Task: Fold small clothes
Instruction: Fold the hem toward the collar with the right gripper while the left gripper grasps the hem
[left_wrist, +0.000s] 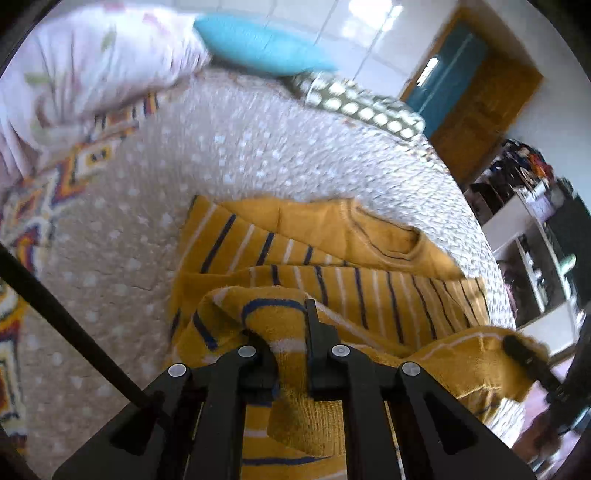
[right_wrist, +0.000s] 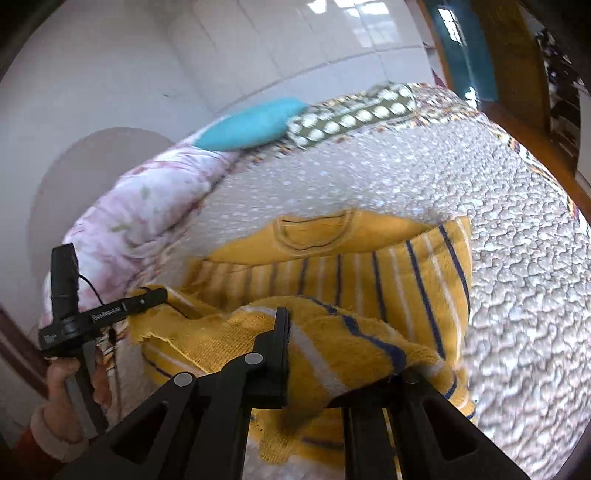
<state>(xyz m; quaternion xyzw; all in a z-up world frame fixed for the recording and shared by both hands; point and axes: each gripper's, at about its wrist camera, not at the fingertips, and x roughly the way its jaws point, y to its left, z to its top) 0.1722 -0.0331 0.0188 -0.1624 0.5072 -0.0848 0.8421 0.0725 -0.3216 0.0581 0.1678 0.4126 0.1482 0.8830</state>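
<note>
**Two grippers lift the edge of a yellow sweater**

White tiled walls stand behind a bed (right_wrist: 517, 277) with a bumpy, dotted cover. A blue pillow (right_wrist: 251, 125) and a spotted pillow (right_wrist: 351, 114) lie at the far end, next to a pink flowery blanket (right_wrist: 147, 206).

Both grippers point forward over the bed, side by side. The left gripper (left_wrist: 291, 332) has its fingers closed on the near edge of the sweater (left_wrist: 332, 258), and cloth bunches up between them. The right gripper (right_wrist: 332, 347) also pinches that near edge, which drapes over it and hides one finger. In the right wrist view, a hand (right_wrist: 70, 384) holds the left tool's handle.

The sweater is small, knitted and mustard yellow, with dark blue and white stripes. It lies flat in the middle of the bed, neck hole at the far side. Its near edge is lifted off the cover and curls over the striped part.
</note>
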